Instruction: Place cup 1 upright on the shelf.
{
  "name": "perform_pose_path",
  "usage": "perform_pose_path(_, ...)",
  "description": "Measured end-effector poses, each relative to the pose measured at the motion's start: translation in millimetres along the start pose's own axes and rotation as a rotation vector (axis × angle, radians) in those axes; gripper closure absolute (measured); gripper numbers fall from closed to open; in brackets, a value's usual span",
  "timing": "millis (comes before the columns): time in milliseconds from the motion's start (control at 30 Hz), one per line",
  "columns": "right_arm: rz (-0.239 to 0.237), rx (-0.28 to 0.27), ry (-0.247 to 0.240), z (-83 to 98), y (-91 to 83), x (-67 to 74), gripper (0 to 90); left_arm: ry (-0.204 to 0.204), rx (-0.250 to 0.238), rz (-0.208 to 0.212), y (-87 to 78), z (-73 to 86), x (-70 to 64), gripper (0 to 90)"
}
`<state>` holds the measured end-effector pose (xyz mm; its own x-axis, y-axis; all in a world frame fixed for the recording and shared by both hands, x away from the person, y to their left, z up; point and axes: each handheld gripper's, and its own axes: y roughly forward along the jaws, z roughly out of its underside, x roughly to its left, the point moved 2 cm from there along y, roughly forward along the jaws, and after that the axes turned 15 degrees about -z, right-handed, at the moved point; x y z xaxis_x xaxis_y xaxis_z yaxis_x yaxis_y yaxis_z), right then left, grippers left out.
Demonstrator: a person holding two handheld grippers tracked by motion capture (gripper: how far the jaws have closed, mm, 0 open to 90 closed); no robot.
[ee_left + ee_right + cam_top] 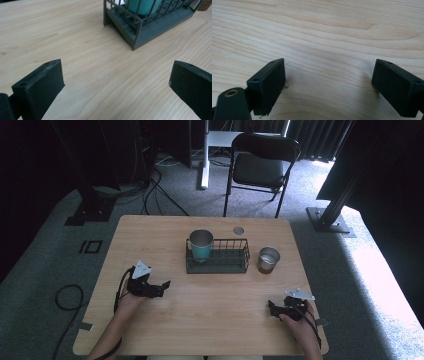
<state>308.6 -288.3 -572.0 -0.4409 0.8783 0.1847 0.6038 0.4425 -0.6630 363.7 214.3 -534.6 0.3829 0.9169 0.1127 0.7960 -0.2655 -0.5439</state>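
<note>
Both sets of jaws spread wide, nothing between them. Left gripper (161,285) rests low on the counter (165,227) toward its left edge, jaws aimed at the wire rack (218,265); in the left gripper view the rack's near corner (136,37) sits just ahead and right of centre, bare wood between it and the jaws. Right gripper (272,309) sits near the counter's front right corner, jaws over plain wood grain in the right gripper view, well apart from everything.

Things nearest: teal cup (201,245) standing upright in the left end of the rack, which is at counter centre; steel cup (268,259) upright on the counter just right of the rack, apart from it, toward the right edge.

Risks, judged from here:
- The teal cup sits behind the wire rails; coming in level, the left jaws would likely hit or shove the rack rather than reach the cup. A grasp from above looks safer.
- The rack looks light; a one-sided push could slide it into the steel cup and tip it.
- The steel cup is smooth and round; an off-centre pinch could let it slip or topple. Whether it holds anything cannot be told.
- Cables trail off both grippers; a snag could jerk a reach.
</note>
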Motion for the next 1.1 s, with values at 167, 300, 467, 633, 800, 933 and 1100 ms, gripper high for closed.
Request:
perform_pose_path(167, 0.0, 0.0, 0.0, 0.0, 0.0, 0.1, 11.5, -0.008, 0.026, -0.008, -2.9, 13.0, 5.3, 0.3)
perform_pose_path(300, 0.0, 0.0, 0.0, 0.0, 0.0, 0.0, 11.5, -0.012, 0.04, -0.002, -7.8, 19.2, 7.6, 0.3)
perform_pose_path(467, 0.0, 0.0, 0.0, 0.0, 0.0, 0.0, 11.5, -0.011, 0.062, 0.0, -12.5, 25.3, 10.9, 0.3)
perform_pose_path(633, 0.0, 0.001, -0.001, 0.0, 0.0, -0.1, 11.5, -0.014, 0.084, -0.01, -20.8, 36.0, 17.1, 0.3)
perform_pose_path(800, 0.0, 0.001, -0.001, 0.1, 0.0, 0.1, 11.6, -0.012, 0.105, -0.02, -25.2, 44.3, 22.3, 0.3)
perform_pose_path(933, 0.001, 0.001, 0.0, 1.0, -0.6, 1.4, 11.6, -0.017, 0.12, -0.029, -28.7, 51.8, 26.6, 0.3)
perform_pose_path(1100, 0.0, 0.001, 0.0, 1.1, -0.7, 1.6, 11.6, -0.026, 0.134, -0.054, -33.6, 63.1, 32.5, 0.3)
